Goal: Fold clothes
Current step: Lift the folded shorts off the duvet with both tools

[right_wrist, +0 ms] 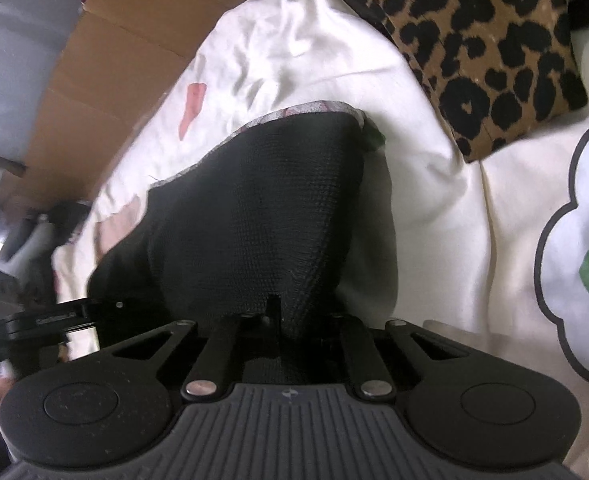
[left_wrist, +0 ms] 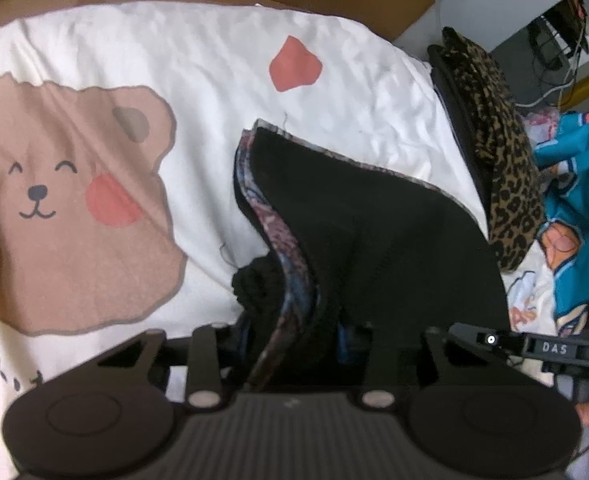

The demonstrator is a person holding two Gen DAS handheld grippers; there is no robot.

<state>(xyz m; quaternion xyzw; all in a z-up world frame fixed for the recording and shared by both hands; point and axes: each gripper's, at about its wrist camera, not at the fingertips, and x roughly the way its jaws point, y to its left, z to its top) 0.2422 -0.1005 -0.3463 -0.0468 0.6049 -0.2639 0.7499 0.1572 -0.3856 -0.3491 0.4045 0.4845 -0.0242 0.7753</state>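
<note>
Left gripper (left_wrist: pixel 294 332) clamps bunched black knit garment with patterned trim (left_wrist: pixel 358 232); garment drapes over white bear-print sheet (left_wrist: pixel 198 60). Right gripper (right_wrist: pixel 272 316) pinches same garment (fingertips hidden by cloth). Leopard-print folded cloth (right_wrist: pixel 490 44) lies beyond.

left gripper (left_wrist: pixel 294 332), right gripper (right_wrist: pixel 290 320) both clamped, angled down.

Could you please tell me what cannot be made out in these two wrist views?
- Left tool fingertips, left wrist view: buried in the black garment.
- Right tool fingertips, right wrist view: covered by that garment.
- Garment type: bunched, unclear.
- Teal clothing: cut off.
</note>
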